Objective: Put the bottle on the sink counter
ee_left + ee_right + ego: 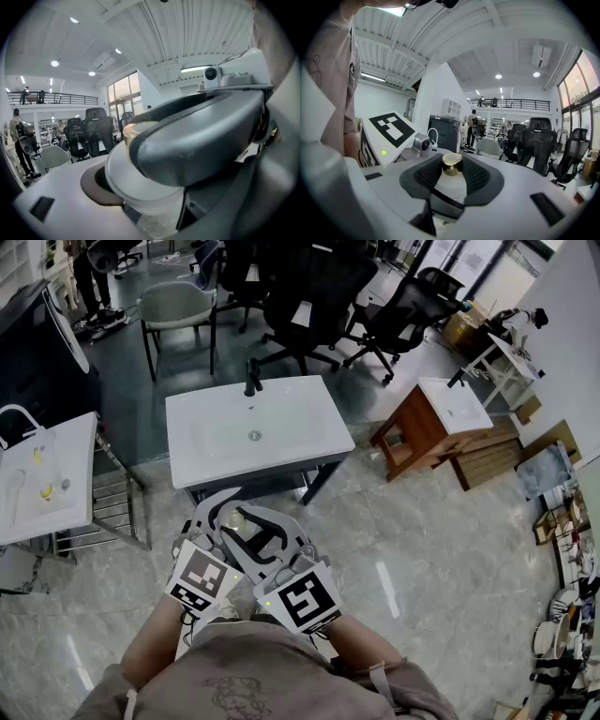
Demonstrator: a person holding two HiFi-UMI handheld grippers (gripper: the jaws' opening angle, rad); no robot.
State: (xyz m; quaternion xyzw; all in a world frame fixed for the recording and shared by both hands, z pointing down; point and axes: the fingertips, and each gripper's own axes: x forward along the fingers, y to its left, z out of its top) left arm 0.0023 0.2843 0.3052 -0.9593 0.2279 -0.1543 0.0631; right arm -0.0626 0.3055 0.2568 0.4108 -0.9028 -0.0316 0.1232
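Nearest the head camera: a grey-brown shirt (248,681), then two marker cubes (202,577) side by side. Just beyond, left gripper (217,514) and right gripper (262,538) converging on one small pale bottle (234,519) with a gold cap (452,164), carried above the glossy floor (412,559), well short of the white sink counter (202,460).

In the right gripper view: closed snugly round the bottle's neck, dark ribbed pads hugging it just under the cap. In the left gripper view: narrowed onto the bottle's body, one pad pressed to it, the far pad masked by the right gripper's jaw crossing in front. Judged a hold, not a hover.

Likely troubles:
- Crowded, overlapping jaws fouling each other on release and tipping the bottle.
- A drop onto hard floor before the counter, through either grip easing early.
- A set-down too near the basin (253,432), with a slide inward.
- A knock against the black faucet (251,381) on approach.
- Two other sinks in view, left (47,474) and right (453,404): wrong target possible.
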